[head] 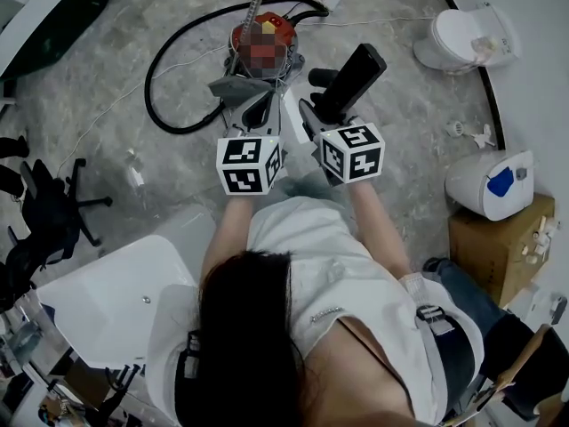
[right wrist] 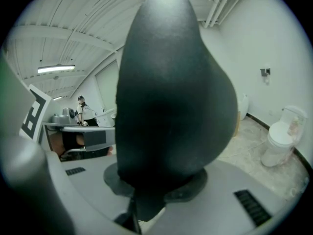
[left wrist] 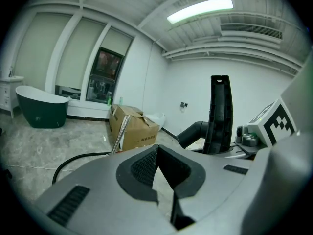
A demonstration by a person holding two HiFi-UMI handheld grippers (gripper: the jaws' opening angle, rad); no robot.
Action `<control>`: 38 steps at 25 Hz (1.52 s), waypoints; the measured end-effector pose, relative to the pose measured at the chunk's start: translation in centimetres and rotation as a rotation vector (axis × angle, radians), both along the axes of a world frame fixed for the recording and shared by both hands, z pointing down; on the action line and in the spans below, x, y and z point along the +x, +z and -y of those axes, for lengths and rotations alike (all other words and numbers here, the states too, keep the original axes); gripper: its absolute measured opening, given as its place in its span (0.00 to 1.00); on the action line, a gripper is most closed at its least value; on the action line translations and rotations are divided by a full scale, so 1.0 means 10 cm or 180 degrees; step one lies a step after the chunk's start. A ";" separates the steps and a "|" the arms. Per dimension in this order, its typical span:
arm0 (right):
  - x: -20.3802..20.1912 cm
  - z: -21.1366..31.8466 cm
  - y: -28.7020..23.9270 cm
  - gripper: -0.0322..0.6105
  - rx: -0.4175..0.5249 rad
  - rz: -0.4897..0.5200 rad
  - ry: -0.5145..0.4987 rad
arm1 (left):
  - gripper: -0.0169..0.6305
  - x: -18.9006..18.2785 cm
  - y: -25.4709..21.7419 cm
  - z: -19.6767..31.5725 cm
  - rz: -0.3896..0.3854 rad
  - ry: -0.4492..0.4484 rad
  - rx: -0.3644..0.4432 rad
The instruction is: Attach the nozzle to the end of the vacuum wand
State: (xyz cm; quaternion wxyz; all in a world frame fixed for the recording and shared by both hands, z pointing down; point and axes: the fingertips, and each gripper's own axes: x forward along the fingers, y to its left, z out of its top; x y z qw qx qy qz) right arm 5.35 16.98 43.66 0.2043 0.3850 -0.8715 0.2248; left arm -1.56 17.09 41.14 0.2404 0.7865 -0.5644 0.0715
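My right gripper point(head: 324, 114) is shut on a black vacuum nozzle point(head: 353, 78), which points up and away from me. In the right gripper view the nozzle point(right wrist: 171, 92) fills most of the picture and stands out from between the jaws of the right gripper point(right wrist: 156, 192). My left gripper point(head: 252, 105) is beside it on the left, shut with nothing in it. In the left gripper view the left gripper point(left wrist: 164, 177) has its pads together, and the nozzle point(left wrist: 220, 114) stands upright to the right. The metal wand point(left wrist: 119, 133) leans by a cardboard box point(left wrist: 134, 129). The red vacuum body point(head: 284, 29) sits on the floor just beyond both grippers.
A black hose point(head: 169, 78) loops on the floor at the left. A toilet point(head: 462, 38) stands at the far right. A white appliance point(head: 492, 183) rests on a cardboard box point(head: 498, 243). An office chair point(head: 53, 203) is at the left, and a dark green bathtub point(left wrist: 41, 109) shows further off.
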 end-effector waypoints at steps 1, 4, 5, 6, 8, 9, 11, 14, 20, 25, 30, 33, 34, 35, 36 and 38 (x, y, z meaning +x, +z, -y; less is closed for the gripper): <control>0.00 0.00 0.00 0.21 0.0000 0.0003 0.0010 | 0.03 0.00 0.00 0.00 0.0001 0.0007 0.0001; 0.00 0.01 0.01 0.21 -0.0024 0.0019 0.0039 | 0.03 0.01 -0.01 0.02 0.0022 0.0038 0.0006; -0.01 0.01 0.01 0.21 -0.0036 0.0018 0.0038 | 0.03 0.00 -0.01 0.03 0.0027 0.0043 0.0009; -0.02 0.01 0.02 0.21 -0.0043 0.0008 0.0029 | 0.03 0.00 -0.01 0.03 0.0030 0.0041 0.0012; -0.05 0.01 0.04 0.21 -0.0039 -0.0034 -0.0011 | 0.03 -0.03 -0.02 0.04 0.0036 0.0020 0.0018; -0.07 0.01 0.05 0.21 -0.0034 -0.0052 -0.0038 | 0.03 -0.05 -0.01 0.04 0.0041 0.0004 0.0020; -0.09 0.05 0.04 0.21 -0.0022 -0.0059 -0.0084 | 0.03 -0.08 -0.01 0.08 0.0047 -0.0034 0.0024; -0.13 0.15 0.02 0.21 0.0004 -0.0041 -0.0127 | 0.03 -0.13 -0.02 0.15 0.0058 -0.0084 0.0034; -0.19 0.41 0.07 0.21 -0.0004 -0.0039 -0.0255 | 0.03 -0.19 0.02 0.39 0.0107 -0.0181 0.0037; -0.22 0.75 0.14 0.21 -0.0058 -0.0033 -0.0354 | 0.03 -0.22 0.10 0.71 0.0155 -0.0264 -0.0033; -0.21 1.19 0.17 0.21 -0.0106 -0.0026 -0.0450 | 0.03 -0.21 0.15 1.10 0.0197 -0.0322 -0.0110; -0.21 1.43 0.17 0.21 -0.0124 -0.0035 -0.0525 | 0.03 -0.24 0.16 1.33 0.0235 -0.0401 -0.0148; -0.21 1.51 0.16 0.21 -0.0130 -0.0040 -0.0555 | 0.03 -0.25 0.17 1.41 0.0261 -0.0439 -0.0169; -0.20 1.59 0.16 0.21 -0.0136 -0.0043 -0.0586 | 0.03 -0.26 0.17 1.48 0.0285 -0.0474 -0.0188; -0.19 1.67 0.16 0.21 -0.0142 -0.0044 -0.0616 | 0.03 -0.26 0.17 1.55 0.0301 -0.0500 -0.0201; -0.18 1.82 0.17 0.21 -0.0162 -0.0043 -0.0666 | 0.03 -0.24 0.18 1.68 0.0308 -0.0536 -0.0218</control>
